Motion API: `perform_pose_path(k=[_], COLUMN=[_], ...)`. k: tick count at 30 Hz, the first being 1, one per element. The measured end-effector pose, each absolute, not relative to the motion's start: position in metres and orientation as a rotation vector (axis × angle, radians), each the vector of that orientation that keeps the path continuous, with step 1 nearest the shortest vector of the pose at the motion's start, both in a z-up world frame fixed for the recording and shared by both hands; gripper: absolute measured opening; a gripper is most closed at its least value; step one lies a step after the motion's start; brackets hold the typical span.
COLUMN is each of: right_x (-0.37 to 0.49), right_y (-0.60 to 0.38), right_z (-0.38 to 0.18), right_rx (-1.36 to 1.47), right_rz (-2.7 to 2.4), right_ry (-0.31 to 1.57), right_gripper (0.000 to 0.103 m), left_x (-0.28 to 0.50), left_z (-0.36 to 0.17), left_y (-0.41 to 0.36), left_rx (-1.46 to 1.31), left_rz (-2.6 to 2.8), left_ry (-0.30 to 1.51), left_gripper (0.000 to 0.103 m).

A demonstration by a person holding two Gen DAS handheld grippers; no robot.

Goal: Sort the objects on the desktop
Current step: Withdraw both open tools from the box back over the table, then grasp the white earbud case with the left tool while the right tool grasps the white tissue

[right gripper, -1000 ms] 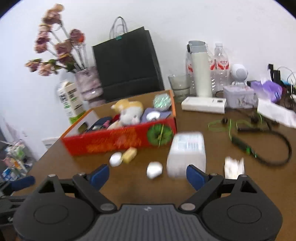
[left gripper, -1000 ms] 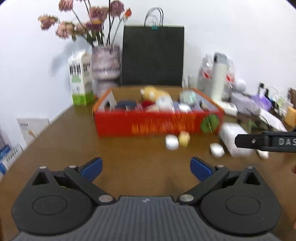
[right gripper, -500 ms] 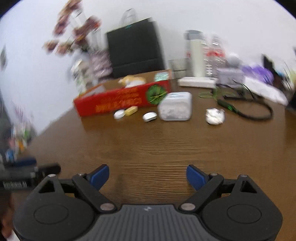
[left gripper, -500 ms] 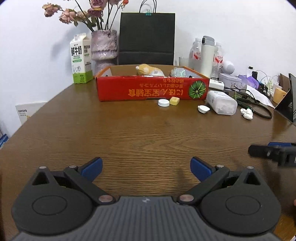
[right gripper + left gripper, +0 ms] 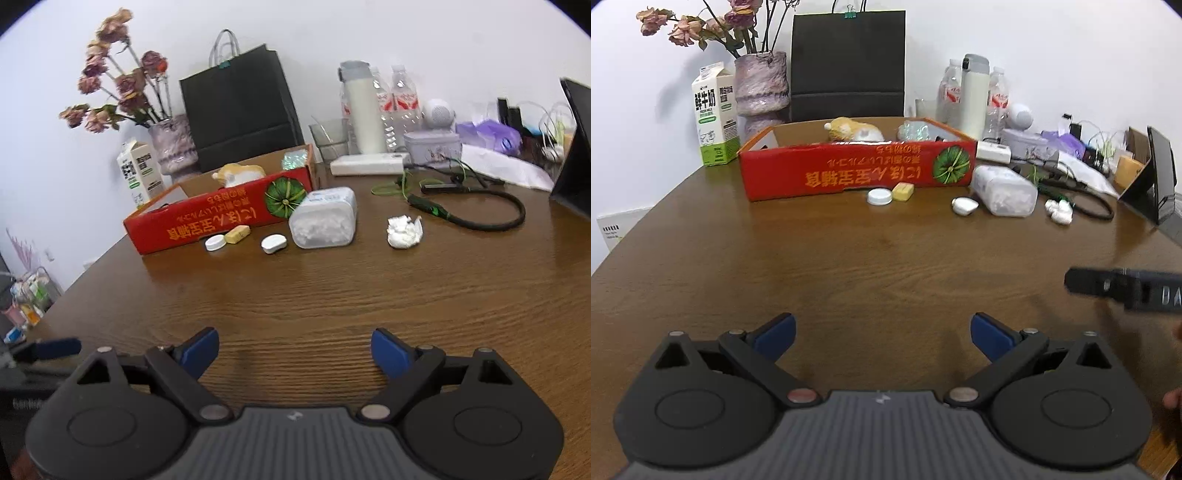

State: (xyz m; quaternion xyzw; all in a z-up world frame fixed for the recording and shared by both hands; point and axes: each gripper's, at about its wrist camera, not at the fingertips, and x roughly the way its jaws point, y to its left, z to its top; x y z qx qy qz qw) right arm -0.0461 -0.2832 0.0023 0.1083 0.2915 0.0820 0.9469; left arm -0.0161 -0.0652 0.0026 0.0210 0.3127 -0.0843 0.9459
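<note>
Brown desk: wooden desk [image 5: 332, 295], bare in front of both my tongs.
Left tongs: left tongs [image 5: 882, 332] are spread wide, nothing between them.
Right tongs: right tongs [image 5: 293, 350] are spread wide too, holding nothing.
Red box: red cardboard box [image 5: 207, 218] sits far off, with a plush toy [image 5: 240, 173] inside.
White cap: white cap [image 5: 215, 242] lies just before the box; light, hard, flat. I think I should pinch its sides.
Yellow block: yellow block [image 5: 237, 234] is touching the cap or just beside it; small, firm.
Plastic tub: clear plastic tub [image 5: 323, 221] lies on its side; smooth, maybe slippery. Grab across its narrow sides.
Paper ball: crumpled paper ball [image 5: 403, 230]; soft, very light, squashes easily.
</note>
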Motion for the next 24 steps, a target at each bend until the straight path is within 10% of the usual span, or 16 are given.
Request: perform_pose_path(k=[5,9,18,20,24], right_x=[-0.03,0.006,0.09,0.103,0.103], right_y=[-0.296,-0.317,-0.344,-0.343,-0.341], right_z=[0.015,0.02,0.007,0.001,-0.001], right_rx=[0.153,0.058,0.012,-0.002,-0.013], right_rz=[0.138,0.078,0.058,0.075,0.123], right_ry=[0.57,0.577,0.643,0.673,0.653], right_gripper=[0.088,0.055,0.042,0.019,0.017], left_x=[0.015,0.053,0.13,0.143,0.158], left_z=[0.006,0.01,0.003,0.0,-0.007], left_y=[-0.078,-0.097,-0.148,-0.157,-0.164], left_rx=[0.035,0.071,0.1,0.101,0.095], left_rz=[-0.183,-0.243,-0.356,-0.372,-0.367], left_ry=[0.633,0.608,0.646,0.657,0.702], left_gripper=[0.1,0.089,0.075,0.062,0.041])
